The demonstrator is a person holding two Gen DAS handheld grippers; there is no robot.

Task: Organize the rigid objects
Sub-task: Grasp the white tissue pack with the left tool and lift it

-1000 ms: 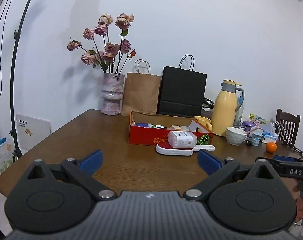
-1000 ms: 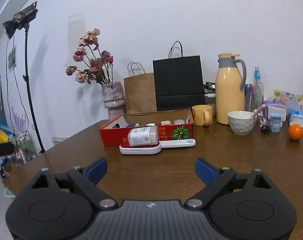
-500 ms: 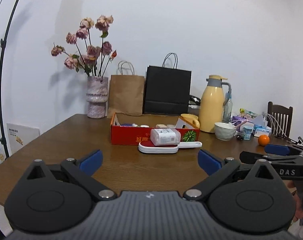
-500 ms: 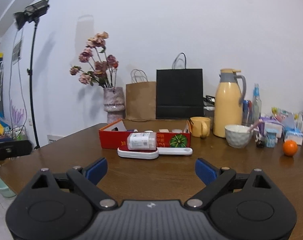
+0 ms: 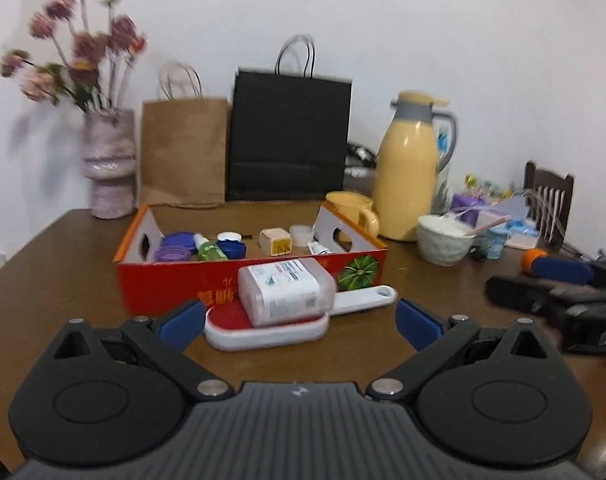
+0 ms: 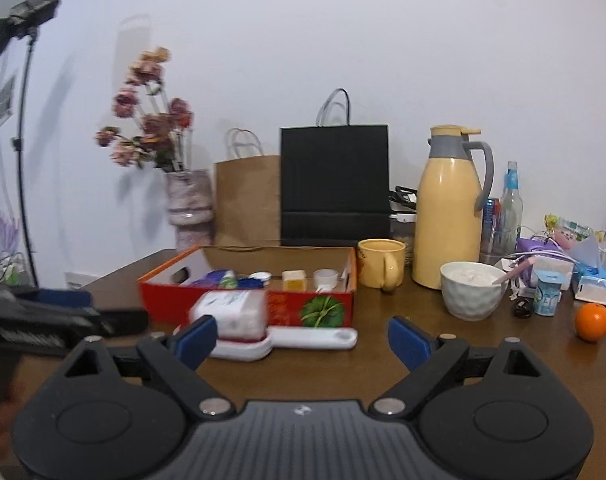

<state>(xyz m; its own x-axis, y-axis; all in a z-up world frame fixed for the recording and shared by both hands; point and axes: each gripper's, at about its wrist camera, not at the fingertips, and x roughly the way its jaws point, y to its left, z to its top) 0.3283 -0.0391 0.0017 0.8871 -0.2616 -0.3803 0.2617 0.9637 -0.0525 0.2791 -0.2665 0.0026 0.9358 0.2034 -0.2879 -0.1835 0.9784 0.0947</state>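
Note:
A red cardboard box [image 5: 163, 284] [image 6: 167, 300] holds several small jars, caps and bottles. In front of it a clear plastic jar with a white label [image 5: 285, 292] [image 6: 233, 314] lies on a red-and-white scoop-shaped tool [image 5: 263, 330] [image 6: 315, 338]. My left gripper [image 5: 301, 322] is open, its blue fingertips on either side of the jar and tool, just short of them. My right gripper [image 6: 301, 338] is open, a little back from the tool's white handle. Each gripper shows at the edge of the other's view.
Brown wooden table [image 5: 43, 272]. At the back stand a vase of dried roses [image 5: 109, 164], a brown paper bag [image 5: 183, 152] and a black bag [image 5: 289, 136]. Right: yellow thermos [image 5: 407, 168], yellow mug [image 6: 381, 262], white bowl [image 6: 471, 288], an orange [image 6: 591, 320], small clutter.
Both grippers have moved forward toward the box; the jar and tool now look much larger. Both stay open.

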